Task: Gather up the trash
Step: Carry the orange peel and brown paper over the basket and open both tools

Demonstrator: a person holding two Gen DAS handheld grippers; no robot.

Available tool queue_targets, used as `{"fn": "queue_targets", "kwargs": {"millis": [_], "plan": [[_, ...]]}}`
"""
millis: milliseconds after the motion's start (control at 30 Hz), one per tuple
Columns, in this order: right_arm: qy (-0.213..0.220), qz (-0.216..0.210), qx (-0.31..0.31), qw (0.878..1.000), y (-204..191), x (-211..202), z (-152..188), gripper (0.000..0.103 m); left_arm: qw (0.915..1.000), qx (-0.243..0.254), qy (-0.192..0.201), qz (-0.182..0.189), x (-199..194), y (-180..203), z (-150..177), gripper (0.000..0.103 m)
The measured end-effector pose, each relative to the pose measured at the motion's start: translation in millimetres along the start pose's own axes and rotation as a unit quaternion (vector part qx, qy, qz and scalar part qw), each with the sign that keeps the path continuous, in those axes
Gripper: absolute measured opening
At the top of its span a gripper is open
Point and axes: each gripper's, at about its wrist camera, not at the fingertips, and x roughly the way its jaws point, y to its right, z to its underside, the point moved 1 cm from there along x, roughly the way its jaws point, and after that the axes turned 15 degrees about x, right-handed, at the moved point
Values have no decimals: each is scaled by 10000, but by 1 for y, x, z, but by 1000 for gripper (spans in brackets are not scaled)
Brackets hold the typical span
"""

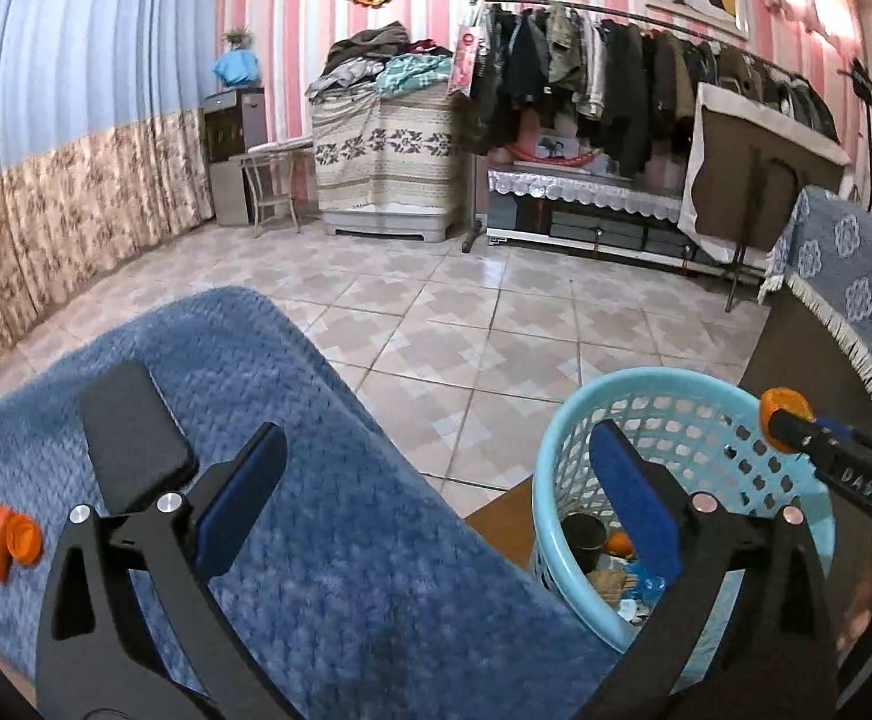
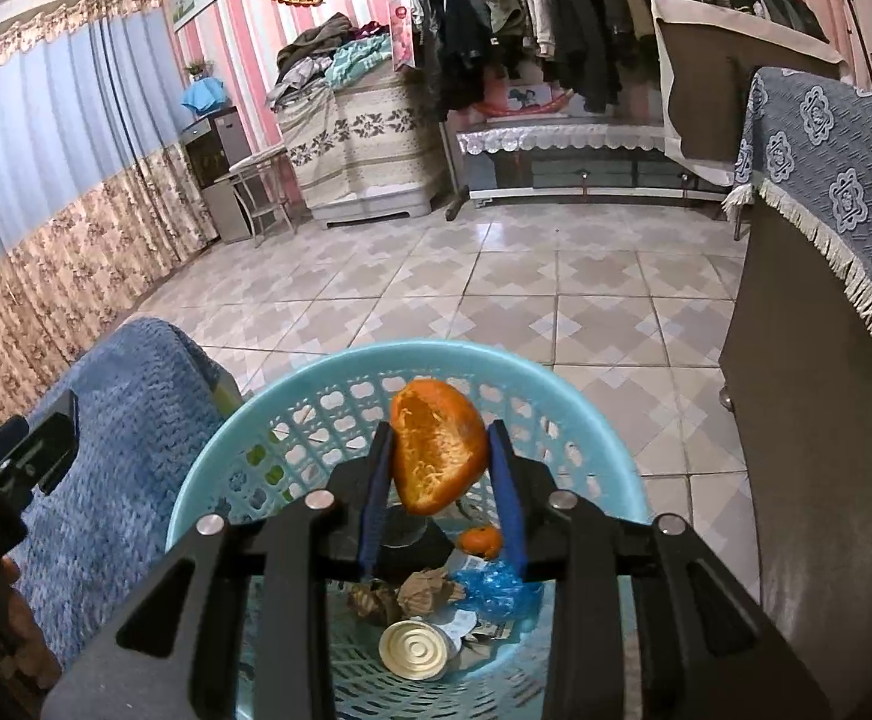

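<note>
The right tool point(image 2: 439, 468) pinches a piece of orange peel point(image 2: 437, 453) above the light blue basket point(image 2: 580, 396), which stands on the floor and holds a can point(image 2: 414, 648) and crumpled paper. The left tool point(image 1: 436, 498) is spread wide and empty. More peel point(image 1: 3, 537) lies on the blue blanket point(image 1: 327, 540), near its left edge.

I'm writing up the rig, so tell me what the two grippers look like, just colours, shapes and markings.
Both are alike: black angular bodies with triangular cut-outs and round silver rivets at the pivots. The left gripper and right gripper each have two flat fingers faced with blue pads. The left-wrist view shows pale characters on the right gripper's body, too small to read surely. No cables or sleeves show.
</note>
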Motion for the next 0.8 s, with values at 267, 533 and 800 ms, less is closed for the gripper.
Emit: {"fn": "queue_targets", "kwargs": {"millis": [267, 533, 800], "plan": [[128, 31, -97, 9999, -6, -3, 1, 75, 9999, 25, -43, -93, -4, -5, 7, 98], [84, 203, -292, 9993, -11, -1, 4, 93, 9997, 39, -4, -247, -21, -15, 16, 98], [191, 221, -470, 9985, -19, -5, 3, 95, 9991, -46, -37, -416, -39, -38, 28, 98]]}}
